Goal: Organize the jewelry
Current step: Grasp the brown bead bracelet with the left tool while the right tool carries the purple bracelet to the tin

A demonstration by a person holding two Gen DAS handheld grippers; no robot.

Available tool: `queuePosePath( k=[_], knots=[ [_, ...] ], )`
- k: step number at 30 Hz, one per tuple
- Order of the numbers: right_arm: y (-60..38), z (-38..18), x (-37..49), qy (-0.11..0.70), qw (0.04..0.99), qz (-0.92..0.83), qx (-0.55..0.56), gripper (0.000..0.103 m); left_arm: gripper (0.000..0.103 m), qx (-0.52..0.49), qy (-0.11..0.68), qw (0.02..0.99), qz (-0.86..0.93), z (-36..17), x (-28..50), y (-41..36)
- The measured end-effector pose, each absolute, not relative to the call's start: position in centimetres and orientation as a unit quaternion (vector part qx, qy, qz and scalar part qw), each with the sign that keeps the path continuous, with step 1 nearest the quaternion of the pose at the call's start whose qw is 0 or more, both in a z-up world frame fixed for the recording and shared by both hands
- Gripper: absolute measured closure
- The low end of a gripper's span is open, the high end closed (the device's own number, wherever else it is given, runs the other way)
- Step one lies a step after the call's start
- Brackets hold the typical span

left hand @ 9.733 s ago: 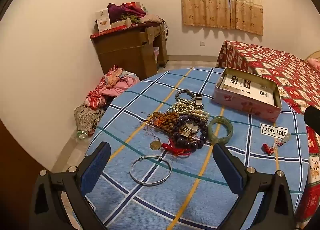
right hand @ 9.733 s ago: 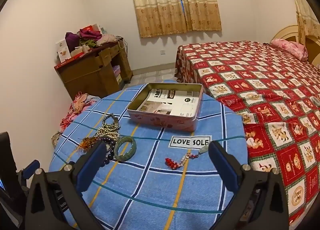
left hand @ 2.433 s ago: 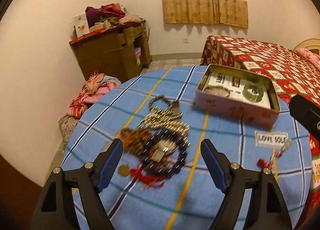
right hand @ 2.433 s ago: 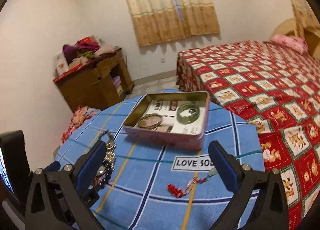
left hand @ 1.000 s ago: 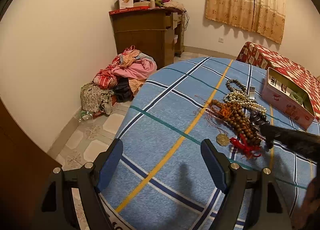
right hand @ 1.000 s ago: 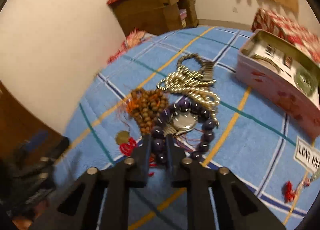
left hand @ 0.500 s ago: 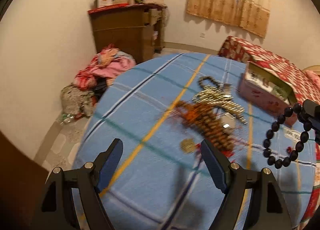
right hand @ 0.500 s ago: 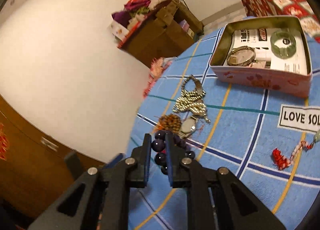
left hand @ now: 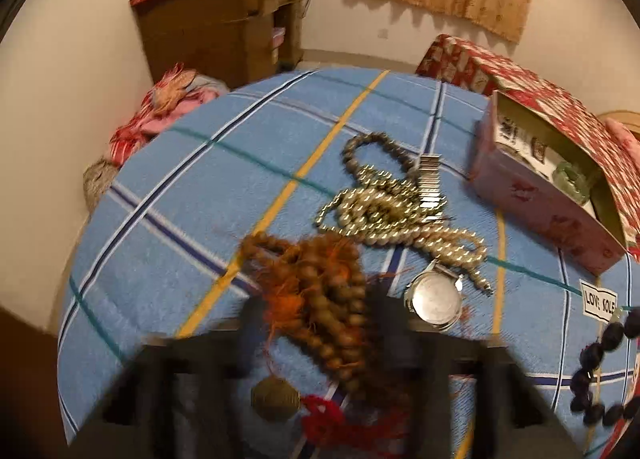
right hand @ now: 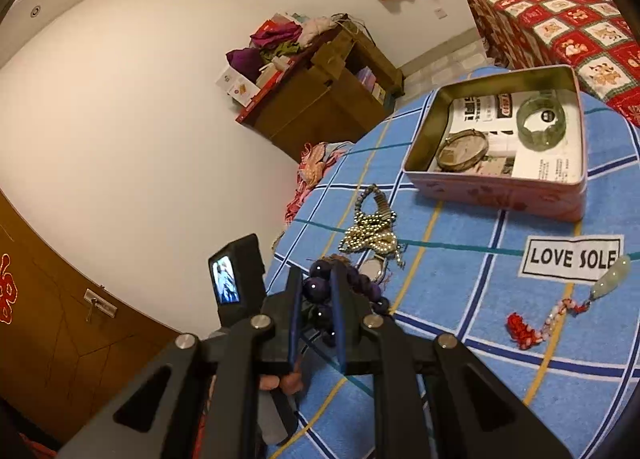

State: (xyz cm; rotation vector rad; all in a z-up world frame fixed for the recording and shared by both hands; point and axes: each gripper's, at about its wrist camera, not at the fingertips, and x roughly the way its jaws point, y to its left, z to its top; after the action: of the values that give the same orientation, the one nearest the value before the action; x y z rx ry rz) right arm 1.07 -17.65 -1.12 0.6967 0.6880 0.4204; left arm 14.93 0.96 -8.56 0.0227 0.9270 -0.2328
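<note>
- Nearest, the right gripper point(right hand: 318, 299) has its fingers pinching a string of large dark purple beads point(right hand: 320, 287), lifted clear of the blue plaid worktop point(right hand: 460, 299), on the near side of the pink rectangular tin box point(right hand: 500, 195).
- Low in the left wrist view, the left gripper point(left hand: 316, 343) is badly blurred; whether its fingers are spread or pressed together cannot be told.
- Between those blurred fingers lies a bunch of brown wooden beads with orange tassels point(left hand: 320, 287), with a round brass pendant point(left hand: 275, 398) and a red tassel point(left hand: 328, 417) nearer the camera.
- Just beside the wooden beads, toward the tin box, sits a round silver watch face point(left hand: 434, 301).
- Farther on, a tangle of pale pearl strands point(left hand: 384, 215) touches a metal link watch band point(left hand: 429, 183), near the tin box.
- A red-tasselled charm with a pale green stone point(right hand: 560, 307) lies just beside the white "LOVE SOLE" label point(right hand: 572, 257), on the box's near side.
- Inside the tin box rest a green jade bangle point(right hand: 540, 119) and a thin silver bangle point(right hand: 462, 155), apart from each other, on printed paper.
</note>
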Motion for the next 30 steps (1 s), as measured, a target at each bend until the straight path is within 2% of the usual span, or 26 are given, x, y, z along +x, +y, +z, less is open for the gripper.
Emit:
queuePosePath(
  k=[5, 9, 17, 30],
  knots=[
    [-18.0, -1.0, 0.8, 0.321, 0.863, 0.198, 0.336, 0.086, 0.076, -0.001, 0.408, 0.903, -0.136, -6.8, 13.2, 2.3],
    [-18.8, -0.4, 0.1, 0.307, 0.863, 0.202, 0.348, 0.086, 0.076, -0.033, 0.349, 0.925, -0.15, -2.8, 10.0, 4.4],
    [-19.5, 2.8, -1.5, 0.268, 0.878, 0.201, 0.343, 0.086, 0.076, -0.024, 0.254, 0.951, -0.176, 4.5, 5.3, 4.7],
    [-24.4, 4.8, -1.7, 0.243, 0.906, 0.127, 0.322, 0.086, 0.076, 0.032, 0.267, 0.932, -0.242, 3.6, 5.3, -2.5]
  ],
)
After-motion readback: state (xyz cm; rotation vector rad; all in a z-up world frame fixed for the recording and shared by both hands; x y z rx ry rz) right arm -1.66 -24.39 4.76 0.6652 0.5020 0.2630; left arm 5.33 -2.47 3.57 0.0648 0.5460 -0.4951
